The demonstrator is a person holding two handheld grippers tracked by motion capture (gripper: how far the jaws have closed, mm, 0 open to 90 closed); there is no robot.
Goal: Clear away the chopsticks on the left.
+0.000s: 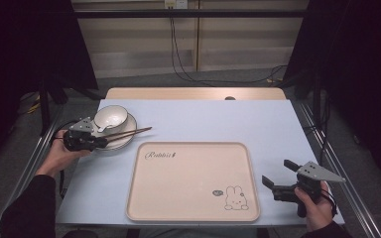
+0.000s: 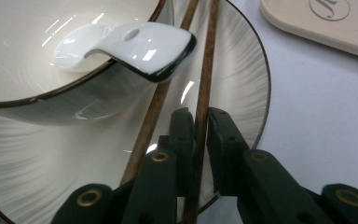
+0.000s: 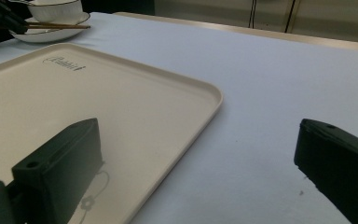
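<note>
High view: the left gripper sits at the near edge of a round white plate with a dark rim, which lies on the pale blue table top beyond the left far corner of a cream rectangular tray printed with a rabbit. A white bowl with a brown rim stands on the plate, and a white ceramic spoon rests over its rim. Two brown wooden chopsticks lie across the plate, tips toward the tray. In the left gripper view the jaws are pinched on one chopstick; the second runs just beside the left jaw, apparently outside the grip. The right gripper hovers with jaws wide apart and nothing between them, beside the tray's right edge.
</note>
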